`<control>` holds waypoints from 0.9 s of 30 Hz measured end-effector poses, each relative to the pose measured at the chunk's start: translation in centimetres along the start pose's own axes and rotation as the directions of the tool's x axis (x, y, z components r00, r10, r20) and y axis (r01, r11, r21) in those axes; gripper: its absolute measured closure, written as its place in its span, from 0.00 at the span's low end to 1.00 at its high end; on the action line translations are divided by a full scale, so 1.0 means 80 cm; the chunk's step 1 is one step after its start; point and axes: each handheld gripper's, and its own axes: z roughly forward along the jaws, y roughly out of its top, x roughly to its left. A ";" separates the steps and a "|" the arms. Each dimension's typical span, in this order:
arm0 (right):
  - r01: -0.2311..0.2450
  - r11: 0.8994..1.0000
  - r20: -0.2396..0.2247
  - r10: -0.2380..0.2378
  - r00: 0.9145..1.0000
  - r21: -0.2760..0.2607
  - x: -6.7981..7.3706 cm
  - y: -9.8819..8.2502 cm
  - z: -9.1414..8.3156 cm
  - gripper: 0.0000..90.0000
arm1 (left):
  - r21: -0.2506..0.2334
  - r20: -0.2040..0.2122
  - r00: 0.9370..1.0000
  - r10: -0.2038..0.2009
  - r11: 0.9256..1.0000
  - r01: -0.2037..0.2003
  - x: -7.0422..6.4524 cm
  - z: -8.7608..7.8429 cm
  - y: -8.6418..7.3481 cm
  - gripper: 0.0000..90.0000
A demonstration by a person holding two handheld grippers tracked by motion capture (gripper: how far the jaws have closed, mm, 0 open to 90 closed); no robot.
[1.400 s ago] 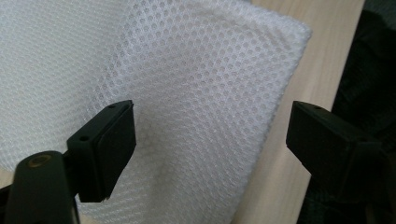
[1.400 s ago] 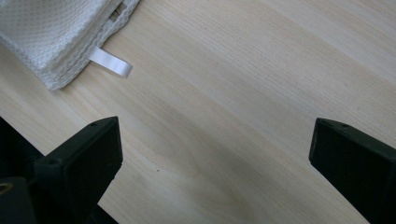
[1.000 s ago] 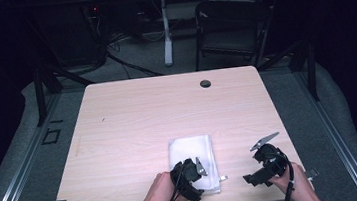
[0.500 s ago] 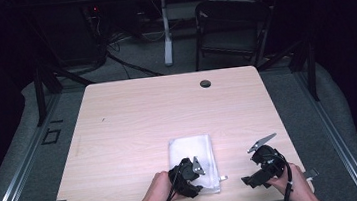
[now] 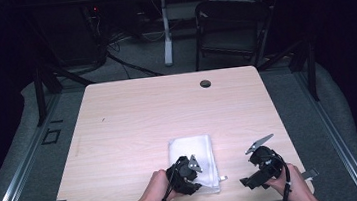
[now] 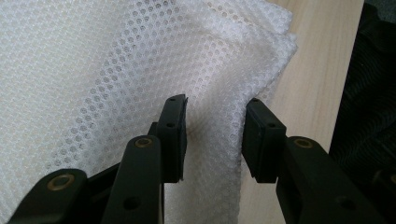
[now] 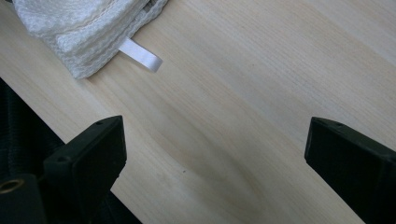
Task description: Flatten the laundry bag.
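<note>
Your left claw sits low over the folded white mesh cloth, jaws partly apart with a fold of the mesh running between them; the jaws are not closed on it, and you can see the cloth's edge just inside the right-hand jaw. In the high view that left claw lies over the cloth's near end, your left hand behind it at 7 o'clock.

Your right claw is wide open and holds nothing; bare wood shows between its jaws. At 11 o'clock from it lies the cloth's corner, stacked in several layers, with a small white tag sticking out onto the wood. In the high view the right claw rests near the worktop's near right corner, at 3 o'clock from the cloth and apart from it, your right hand behind it.

The worktop is pale wood grain with rounded corners. The cloth lies toward its near edge, a little right of centre. A dark round grommet hole sits near the far edge at 12 o'clock.

Beyond the worktop the room is dark: a grey floor all round, a black folding chair at 1 o'clock, a white stand leg at 12 o'clock, and cables trailing at 11 o'clock.
</note>
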 end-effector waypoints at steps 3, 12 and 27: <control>-0.005 1.000 -0.002 0.005 1.000 0.003 -0.001 0.000 0.003 0.06 | -0.002 0.019 1.000 -0.008 1.000 0.008 0.004 -0.001 -0.001 0.72; 0.034 0.999 0.008 -0.034 0.999 0.003 0.005 0.001 0.000 0.11 | -0.023 0.038 0.999 -0.034 0.999 0.035 0.006 -0.004 -0.001 0.85; 0.052 0.999 0.005 -0.052 0.999 0.010 0.011 0.004 0.005 0.23 | -0.043 0.067 0.997 -0.028 0.999 0.031 0.009 -0.007 -0.002 0.86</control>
